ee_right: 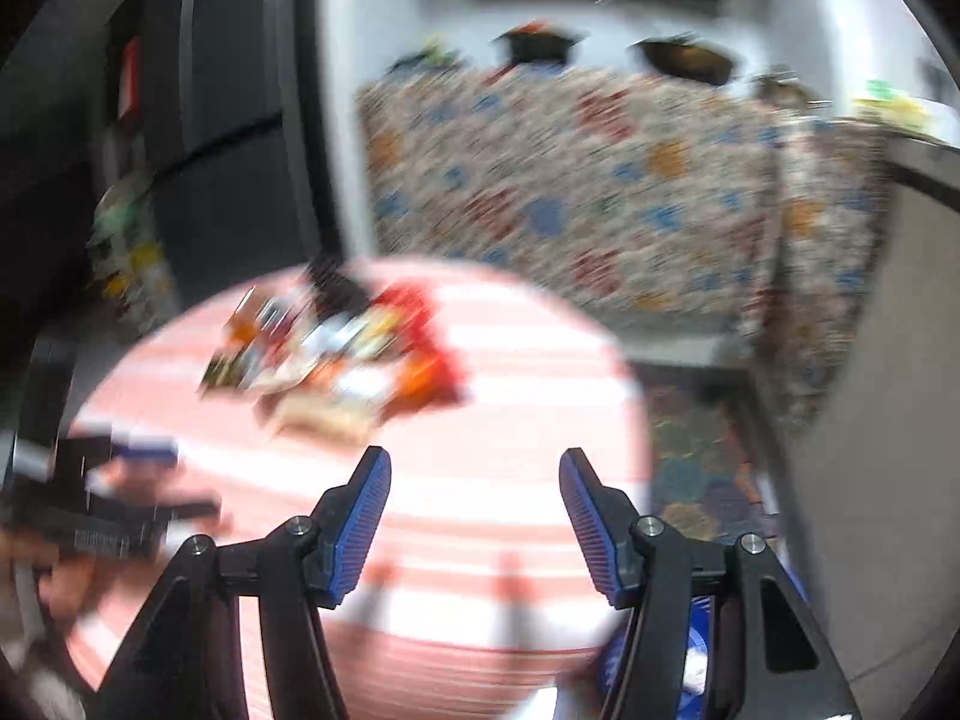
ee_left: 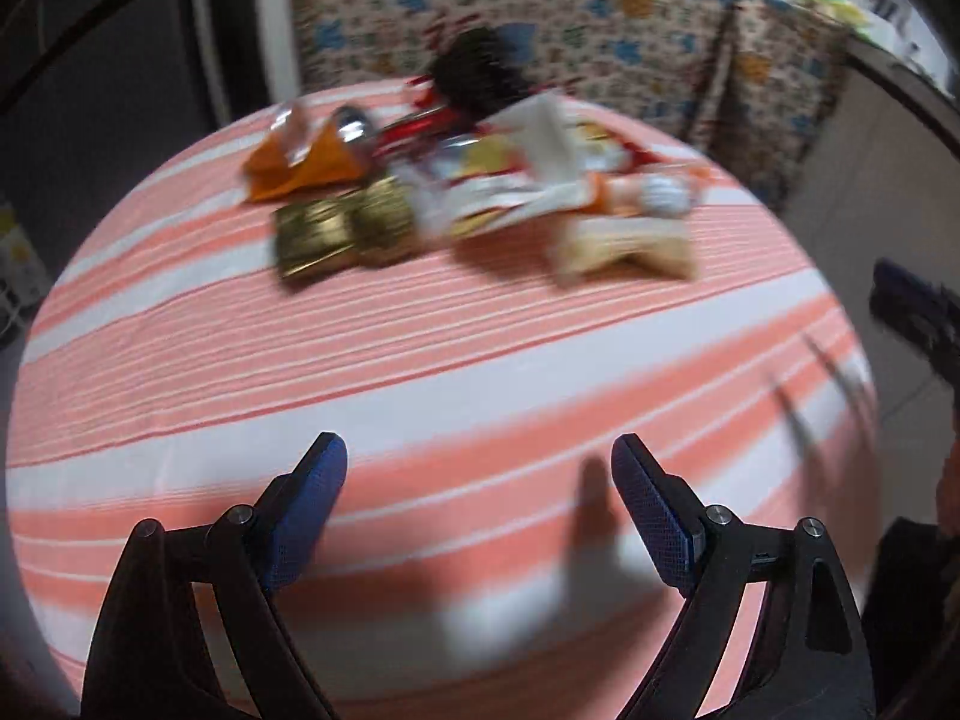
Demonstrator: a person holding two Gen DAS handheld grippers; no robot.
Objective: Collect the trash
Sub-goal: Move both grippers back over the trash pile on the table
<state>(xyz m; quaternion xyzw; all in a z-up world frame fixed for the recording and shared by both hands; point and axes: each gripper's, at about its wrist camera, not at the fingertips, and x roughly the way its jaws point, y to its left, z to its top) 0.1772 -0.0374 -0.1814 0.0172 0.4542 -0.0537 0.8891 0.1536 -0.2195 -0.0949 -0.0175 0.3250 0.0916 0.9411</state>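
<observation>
Lying across the table (ee_left: 180, 372), wrapper pile (ee_left: 480, 180) runs left-right; both grippers (ee_left: 479, 468) (ee_right: 474, 480) apart, empty.

Heap of crumpled snack wrappers (ee_left: 480, 192) on the striped tablecloth's (ee_left: 360, 372) far side

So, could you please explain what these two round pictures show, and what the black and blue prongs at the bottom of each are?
There is no robot here: a person holds a pair of hand-operated tongs in each hand, and each has a wide-angle camera looking forward along its two fingers. One picture comes from the left tongs, the other from the right tongs. The blue parts are the gripping pads.

Both views look down on a round table with a pink and white striped cloth. On its far side lies a pile of snack wrappers, the trash to collect; blur hides the details. Behind stands furniture under a patterned cloth.

Both tongs are open and hold nothing. At the left of the right-hand view, the other tongs and the hand holding them appear, blurred.
</observation>
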